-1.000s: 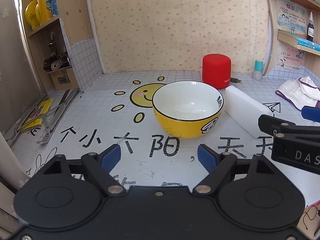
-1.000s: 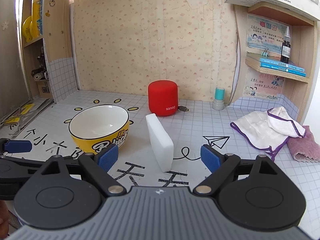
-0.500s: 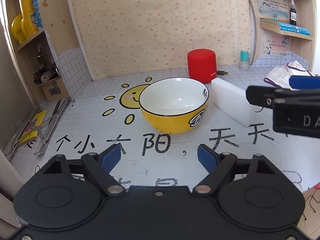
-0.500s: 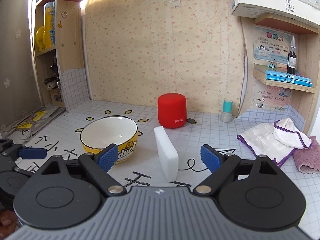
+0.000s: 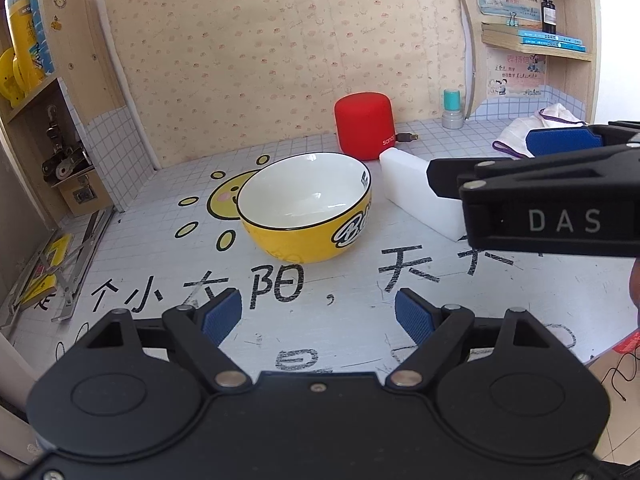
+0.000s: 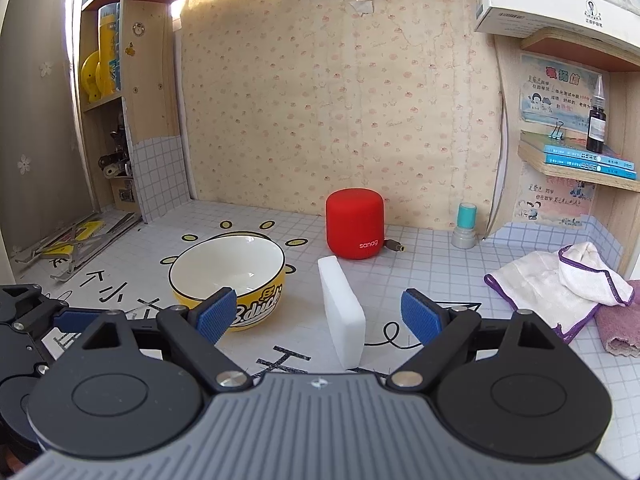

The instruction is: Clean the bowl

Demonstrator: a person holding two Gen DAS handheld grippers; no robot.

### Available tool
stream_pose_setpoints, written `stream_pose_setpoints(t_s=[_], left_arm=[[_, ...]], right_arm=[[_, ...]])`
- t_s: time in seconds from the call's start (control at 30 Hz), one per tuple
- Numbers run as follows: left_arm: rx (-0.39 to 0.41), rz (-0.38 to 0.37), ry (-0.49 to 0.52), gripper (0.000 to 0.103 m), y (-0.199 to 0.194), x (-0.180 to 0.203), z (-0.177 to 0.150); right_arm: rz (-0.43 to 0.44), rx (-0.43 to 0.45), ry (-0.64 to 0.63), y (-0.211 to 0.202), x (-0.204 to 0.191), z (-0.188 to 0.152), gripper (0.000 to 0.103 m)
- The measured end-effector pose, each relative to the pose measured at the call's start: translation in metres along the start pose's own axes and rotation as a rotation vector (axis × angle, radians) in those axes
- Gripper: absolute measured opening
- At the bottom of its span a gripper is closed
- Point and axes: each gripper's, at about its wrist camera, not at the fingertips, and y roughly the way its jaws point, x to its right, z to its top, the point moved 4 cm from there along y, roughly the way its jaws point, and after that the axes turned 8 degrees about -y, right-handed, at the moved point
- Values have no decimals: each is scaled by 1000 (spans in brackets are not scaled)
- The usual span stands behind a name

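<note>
A yellow bowl (image 5: 308,208) with a white inside stands upright on the printed table mat; it also shows in the right wrist view (image 6: 230,278). A white sponge block (image 5: 420,196) stands on its edge just right of the bowl, also in the right wrist view (image 6: 342,312). My left gripper (image 5: 318,314) is open and empty, short of the bowl. My right gripper (image 6: 320,314) is open and empty, with the sponge in line between its fingers but beyond the tips. The right gripper's side shows in the left wrist view (image 5: 536,200).
A red speaker (image 6: 354,224) stands behind the sponge by the wall. A teal-capped stamp (image 6: 465,226), a white cloth (image 6: 556,280) and a pink towel (image 6: 620,328) lie at the right. Shelves flank both sides; metal tools (image 5: 52,268) lie at the left.
Both grippers have pulled back and risen, so bowl and sponge look farther off. The right gripper now fills more of the left wrist view. Both stay open; bowl and sponge have not moved.
</note>
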Motion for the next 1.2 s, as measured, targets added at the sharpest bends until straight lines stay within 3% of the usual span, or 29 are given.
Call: stream_pose_setpoints(t_s=[0.23,0.53,0.67,1.0,1.2], left_arm=[[11,9,17,85,-1,7,-4],[17,9,-71,85,-2,-1,1],[15,1,-40,85,-2,8,0],[32,-134,100,85,-5,23,1],[67,-172,100,85,-1,5,6]], right_arm=[[-12,4,-14,0,5,1,90],[-25,-17,-18,8,16,-4,90],[-21,-16,-29,11,15,-3,90],[-1,-2,-62,10,17,3,90],[15,-4,-72,17,16,8,90]])
